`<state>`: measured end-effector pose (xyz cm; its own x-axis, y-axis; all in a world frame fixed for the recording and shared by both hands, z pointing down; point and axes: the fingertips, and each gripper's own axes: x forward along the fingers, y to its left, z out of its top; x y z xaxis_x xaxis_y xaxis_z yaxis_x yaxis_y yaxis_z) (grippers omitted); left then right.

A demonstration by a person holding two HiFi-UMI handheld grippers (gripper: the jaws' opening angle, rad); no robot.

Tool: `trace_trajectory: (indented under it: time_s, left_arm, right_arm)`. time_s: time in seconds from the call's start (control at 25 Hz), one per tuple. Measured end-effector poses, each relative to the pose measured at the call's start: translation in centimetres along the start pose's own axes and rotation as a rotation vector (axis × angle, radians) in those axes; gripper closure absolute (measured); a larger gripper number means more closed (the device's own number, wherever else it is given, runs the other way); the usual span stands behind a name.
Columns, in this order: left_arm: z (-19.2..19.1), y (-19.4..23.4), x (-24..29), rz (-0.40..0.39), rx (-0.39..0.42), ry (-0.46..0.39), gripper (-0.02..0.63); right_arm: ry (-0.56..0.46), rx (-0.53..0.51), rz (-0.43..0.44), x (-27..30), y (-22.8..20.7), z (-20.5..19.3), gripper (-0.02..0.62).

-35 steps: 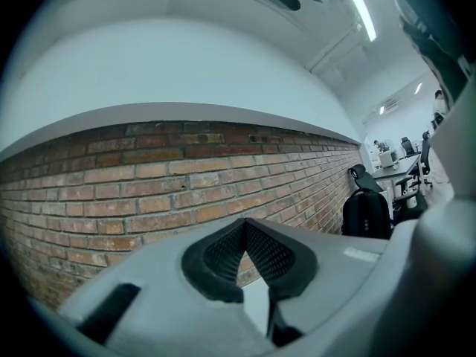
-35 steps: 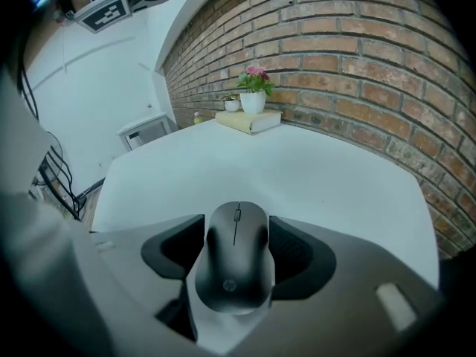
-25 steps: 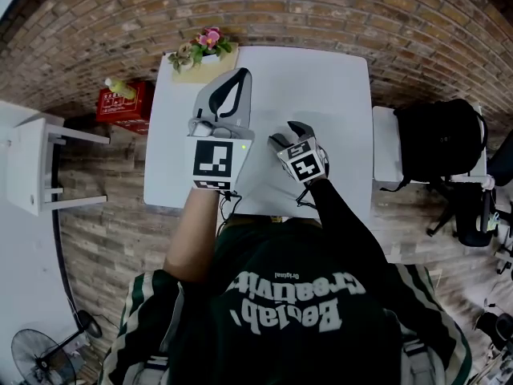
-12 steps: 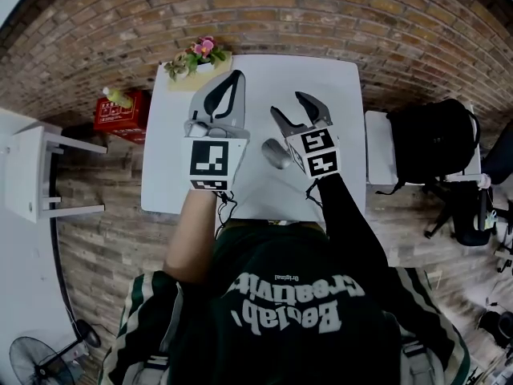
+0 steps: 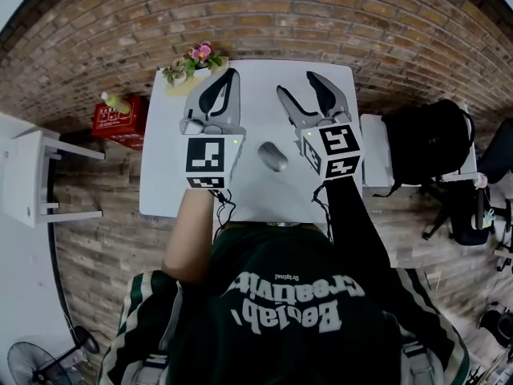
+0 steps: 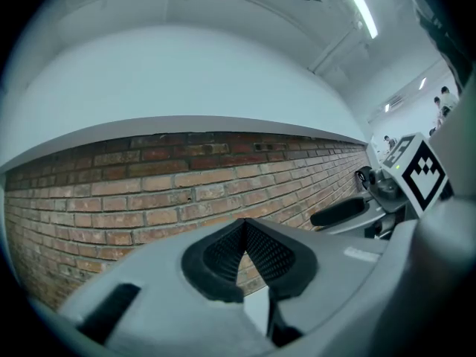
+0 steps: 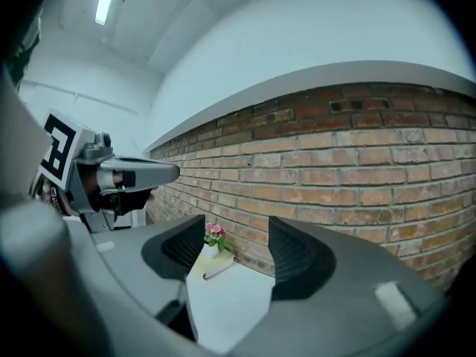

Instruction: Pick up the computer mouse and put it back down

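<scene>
– Above the white desk [image 5: 255, 103], what is the right hand-held gripper [image 5: 296, 84] doing?

– It is held level over the desk, with its jaws spread. Between them I see only the far end of the desk and a small flower pot [image 5: 196, 57] by the brick wall. It carries nothing.

– And the left hand-held gripper [image 5: 232, 74]?

– Its jaws are pressed together at the tips, with nothing between them. It also points toward the wall, beside the right one.

– Where is the computer mouse [image 5: 273, 156]?

– It lies flat on the desk between the two hand-held grippers, closer to the person than their jaws and just left of the right one's marker cube. Neither of them touches it.

– How will it handle, do you think?

– I judge it to be light and stiff, a hard plastic shell. The back is smooth and rounded, so the pads could slip if they close on the top.

– So where to take it?

– At the two long sides, about the middle of its length, where the walls are nearly parallel. The pads should sit low, near the desk, and away from the buttons. A gentle squeeze should be enough.
</scene>
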<state>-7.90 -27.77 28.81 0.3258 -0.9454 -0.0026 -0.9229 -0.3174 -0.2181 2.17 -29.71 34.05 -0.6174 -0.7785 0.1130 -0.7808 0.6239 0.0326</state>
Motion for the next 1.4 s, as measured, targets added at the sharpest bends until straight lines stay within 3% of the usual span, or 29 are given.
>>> trace_trajectory:
  time_s: [0.2, 0.32, 0.52, 0.56, 0.6, 0.64, 1.4]
  left_arm:
    - [0.4, 0.0, -0.2, 0.0, -0.002, -0.009, 0.601]
    - [0.5, -0.1, -0.4, -0.004, -0.004, -0.012, 0.601]
    - [0.6, -0.4, -0.5, -0.011, -0.002, -0.014, 0.601]
    - [0.6, -0.4, -0.6, -0.011, -0.002, -0.015, 0.601]
    - [0.6, -0.4, -0.6, -0.01, -0.001, -0.016, 0.601]
    - [0.6, -0.4, -0.6, -0.01, -0.001, -0.017, 0.601]
    - [0.7, 0.0, -1.4, -0.004, -0.001, -0.018, 0.601]
  right_arm:
    - [-0.109, 0.006, -0.007, -1.4, -0.2, 3.4, 0.318]
    - [-0.124, -0.021, -0.021, -1.8, -0.2, 3.9, 0.323]
    - [-0.143, -0.049, -0.064, -2.6, -0.7, 4.3, 0.402]
    - [-0.147, -0.053, -0.074, -2.8, -0.9, 4.3, 0.434]
    - [-0.152, -0.057, -0.085, -3.0, -1.0, 4.3, 0.544]
    - [-0.155, -0.061, -0.093, -3.2, -1.1, 4.3, 0.581]
    - [-0.15, -0.121, -0.081, -3.3, 0.2, 4.6, 0.581]
